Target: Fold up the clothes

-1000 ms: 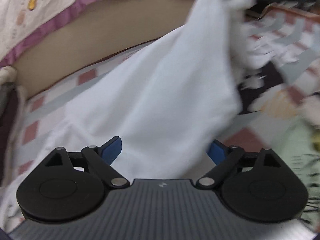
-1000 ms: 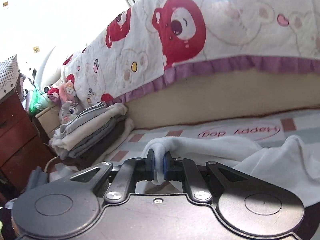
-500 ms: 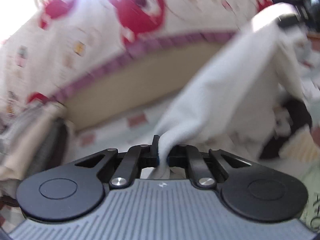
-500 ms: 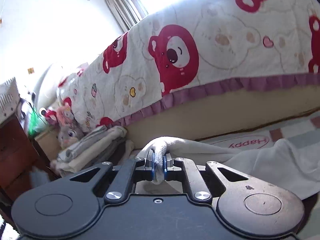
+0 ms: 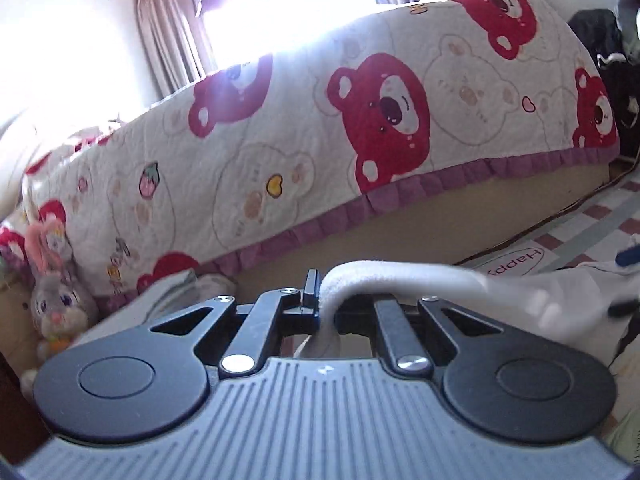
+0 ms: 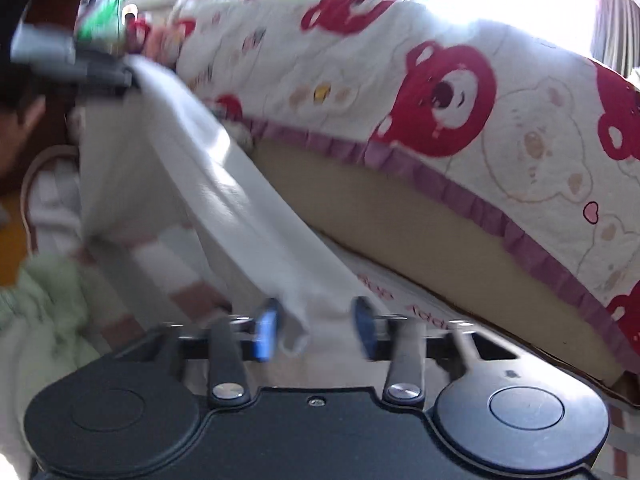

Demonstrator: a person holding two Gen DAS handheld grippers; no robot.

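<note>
A second ago the left tool (image 5: pixel 326 300) gaped over the white garment (image 6: pixel 240 216); now it is clenched on a bunched edge and lifted. The right tool (image 6: pixel 316 328), until now pinching another edge, is opening — cloth hangs between its pads without being pressed. So the garment passes to the left side, probably to be re-gripped for the next fold. It stretches taut from the bear-print bedspread's (image 5: pixel 320 128) foot down to the checked mat (image 5: pixel 600 220) on the floor. A plush rabbit (image 5: pixel 56 304) sits left of the bed; curtains (image 5: pixel 168 40) frame a bright window.
</note>
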